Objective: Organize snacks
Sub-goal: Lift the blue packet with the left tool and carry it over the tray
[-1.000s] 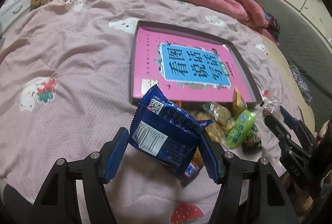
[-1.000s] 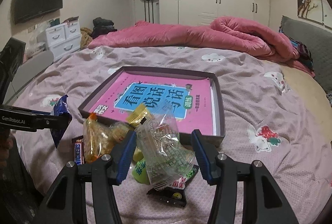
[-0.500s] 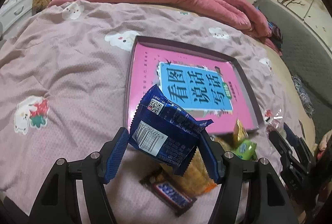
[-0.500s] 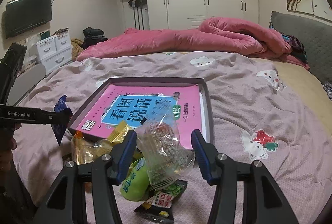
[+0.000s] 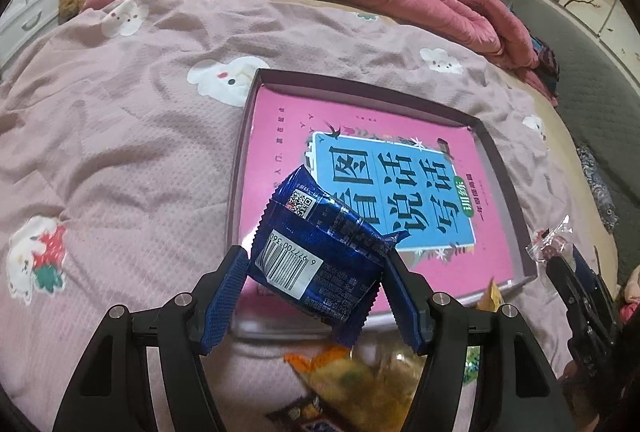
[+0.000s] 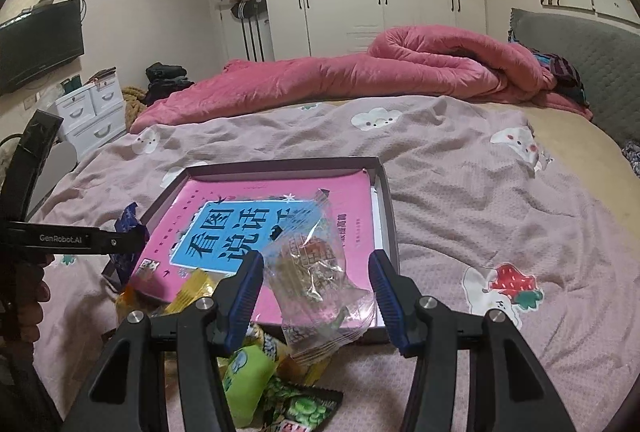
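— Where are the snacks? 
— The left gripper (image 5: pixel 316 296) clamps a blue foil packet (image 5: pixel 320 256) above the near edge of the shallow box (image 5: pixel 500 168); the right gripper (image 6: pixel 316 296) pinches a clear wrapped snack (image 6: pixel 320 272) over the box's near right corner.

— How do they handle? 
— Light, crinkly, probably slippery; crimped seams look like the safest hold.

— Anything unclear? 
— The pile (image 6: pixel 256 372) is blurred and cut off below.

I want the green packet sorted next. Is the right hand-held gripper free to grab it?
Probably not yet: the right hand-held gripper already holds a clear packet, which hangs over the green packet below.
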`<move>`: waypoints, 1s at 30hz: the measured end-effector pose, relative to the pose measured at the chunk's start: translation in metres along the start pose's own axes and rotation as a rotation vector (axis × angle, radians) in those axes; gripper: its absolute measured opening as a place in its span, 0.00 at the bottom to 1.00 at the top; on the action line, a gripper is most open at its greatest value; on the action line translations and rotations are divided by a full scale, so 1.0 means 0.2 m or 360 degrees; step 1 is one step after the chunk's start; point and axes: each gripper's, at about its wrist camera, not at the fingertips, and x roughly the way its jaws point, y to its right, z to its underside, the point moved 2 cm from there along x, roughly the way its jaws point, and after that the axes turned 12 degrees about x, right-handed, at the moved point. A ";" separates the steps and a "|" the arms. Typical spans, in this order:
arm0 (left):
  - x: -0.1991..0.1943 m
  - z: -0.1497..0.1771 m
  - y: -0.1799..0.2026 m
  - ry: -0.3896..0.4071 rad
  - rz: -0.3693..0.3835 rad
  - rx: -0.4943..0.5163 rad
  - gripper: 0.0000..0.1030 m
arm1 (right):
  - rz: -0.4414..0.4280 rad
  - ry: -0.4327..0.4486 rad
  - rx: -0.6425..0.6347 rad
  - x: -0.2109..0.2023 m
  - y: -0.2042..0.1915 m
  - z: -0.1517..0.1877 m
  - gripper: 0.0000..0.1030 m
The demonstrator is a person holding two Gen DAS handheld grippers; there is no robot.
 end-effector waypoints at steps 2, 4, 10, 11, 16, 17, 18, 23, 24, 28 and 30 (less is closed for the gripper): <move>0.03 -0.02 0.01 -0.0009 -0.0006 0.0014 0.67 | -0.0001 -0.0012 0.0016 0.02 0.01 0.00 0.53; 0.06 -0.02 0.01 -0.0020 0.0001 0.0017 0.67 | 0.0004 -0.0018 0.0022 0.04 0.02 0.00 0.53; 0.14 -0.02 0.01 -0.0069 0.0007 0.0026 0.67 | 0.0006 -0.0052 0.0048 0.09 0.04 -0.01 0.53; 0.16 -0.02 0.01 -0.0086 0.0012 0.0027 0.67 | 0.0011 -0.0063 0.0059 0.11 0.04 -0.01 0.53; 0.19 0.01 0.02 -0.0115 0.0033 0.0034 0.67 | 0.0008 -0.0107 0.0100 0.16 0.06 -0.01 0.53; 0.19 0.01 0.02 -0.0117 0.0034 0.0033 0.67 | 0.0009 -0.0113 0.0103 0.17 0.06 -0.01 0.53; 0.20 0.01 0.02 -0.0122 0.0039 0.0032 0.67 | 0.0010 -0.0125 0.0109 0.18 0.06 -0.01 0.53; 0.19 0.01 0.03 -0.0124 0.0050 0.0036 0.68 | 0.0025 -0.0157 0.0120 0.22 0.08 0.00 0.54; 0.19 0.02 0.03 -0.0124 0.0052 0.0034 0.68 | 0.0027 -0.0164 0.0120 0.23 0.08 0.00 0.54; 0.19 0.02 0.03 -0.0130 0.0059 0.0042 0.68 | 0.0045 -0.0172 0.0115 0.25 0.09 0.01 0.54; 0.19 0.02 0.02 -0.0130 0.0064 0.0039 0.68 | 0.0054 -0.0172 0.0114 0.25 0.09 0.01 0.54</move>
